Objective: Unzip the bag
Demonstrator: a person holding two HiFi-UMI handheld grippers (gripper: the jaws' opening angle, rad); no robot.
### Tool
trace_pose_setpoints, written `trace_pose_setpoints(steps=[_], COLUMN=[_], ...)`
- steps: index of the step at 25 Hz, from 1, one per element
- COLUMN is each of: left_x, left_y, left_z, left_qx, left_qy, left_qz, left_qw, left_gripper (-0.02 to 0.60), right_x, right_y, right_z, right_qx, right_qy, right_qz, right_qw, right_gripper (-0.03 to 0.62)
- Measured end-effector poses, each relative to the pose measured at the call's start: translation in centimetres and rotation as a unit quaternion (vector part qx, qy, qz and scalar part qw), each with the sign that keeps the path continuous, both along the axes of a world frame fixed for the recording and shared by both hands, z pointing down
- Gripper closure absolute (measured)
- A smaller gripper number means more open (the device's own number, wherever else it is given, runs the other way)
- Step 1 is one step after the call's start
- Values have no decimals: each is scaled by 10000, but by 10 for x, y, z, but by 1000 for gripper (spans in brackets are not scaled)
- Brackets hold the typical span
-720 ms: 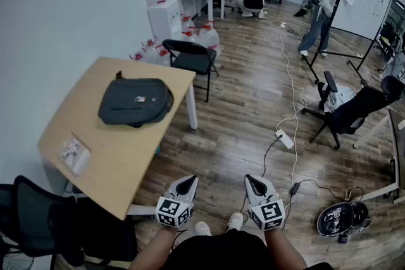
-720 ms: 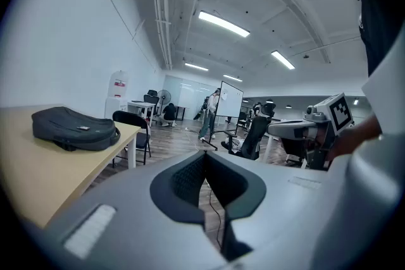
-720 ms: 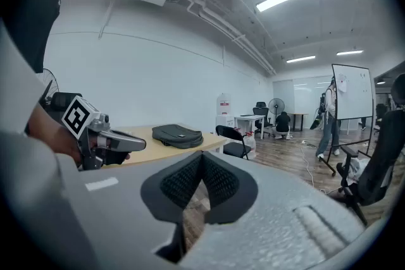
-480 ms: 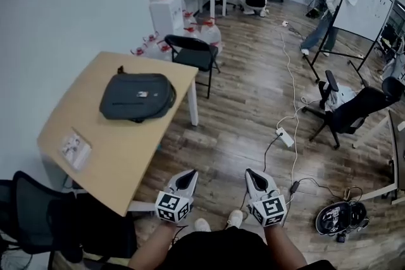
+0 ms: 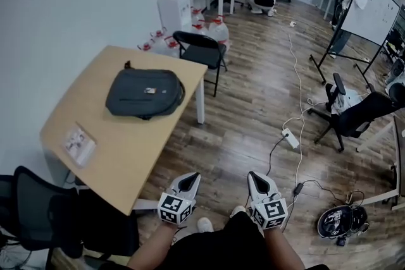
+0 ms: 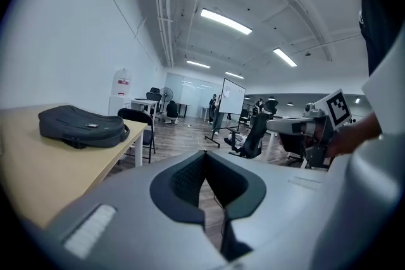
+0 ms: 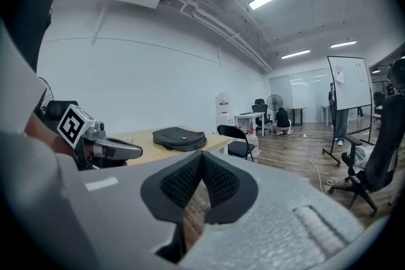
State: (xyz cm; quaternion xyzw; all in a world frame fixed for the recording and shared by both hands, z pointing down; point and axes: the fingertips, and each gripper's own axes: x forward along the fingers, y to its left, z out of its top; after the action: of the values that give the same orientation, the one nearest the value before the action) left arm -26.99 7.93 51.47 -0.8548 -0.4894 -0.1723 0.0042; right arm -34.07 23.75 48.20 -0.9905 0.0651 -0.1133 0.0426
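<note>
1. left gripper (image 6: pixel 204 156): jaws together, tips meeting, nothing between them. Held low before the person's body, over the wood floor (image 5: pixel 247 104), nose tipped slightly down.
2. right gripper (image 7: pixel 202 155): jaws together, nothing held. It is at three o'clock of the left gripper, apart from it, with the same slight downward tilt.
3. bag (image 5: pixel 145 93): dark grey, lying flat, a small pale tag on top. At eleven o'clock of both grippers and well apart from them. The state of its zip cannot be made out.
4. table (image 5: pixel 120 148): pale wood top, white legs. It carries the bag on its far half, and its near corner is at ten o'clock of the left gripper.
5. clear packet (image 5: pixel 79 143): on the table, at seven o'clock of the bag, apart from it.
6. black mesh chair (image 5: pixel 38 212): at nine o'clock of the left gripper, against the table's near edge.
7. folding chair (image 5: pixel 202 50): black, at one o'clock of the bag, by the table's far corner.
8. water jugs (image 5: pixel 212 25): clustered on the floor beyond the folding chair.
9. power strip (image 5: pixel 291 138): white, on the floor at one o'clock of the right gripper.
10. office chair (image 5: pixel 357 114): black, at two o'clock of the right gripper.
11. whiteboard (image 5: pixel 373 9): on a wheeled stand, beyond the office chair.
</note>
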Motion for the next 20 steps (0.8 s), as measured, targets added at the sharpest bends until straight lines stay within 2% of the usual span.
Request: trace_pose_setpoints(steps=[6, 20], left_x=[23, 137], left_y=[-7, 18], left_z=[15, 14], left_qx=[200, 450], left_qy=[-142, -73], left_qz=[-298, -1255], left_qw=[9993, 9910], left_gripper=[563, 563], right_x=[34, 172], right_y=[-4, 27], right_z=[17, 20], right_qx=[16, -136], right_qy=[-197, -127], right_qz=[-362, -1526], right_qw=[9991, 9881], right_gripper=[591, 591])
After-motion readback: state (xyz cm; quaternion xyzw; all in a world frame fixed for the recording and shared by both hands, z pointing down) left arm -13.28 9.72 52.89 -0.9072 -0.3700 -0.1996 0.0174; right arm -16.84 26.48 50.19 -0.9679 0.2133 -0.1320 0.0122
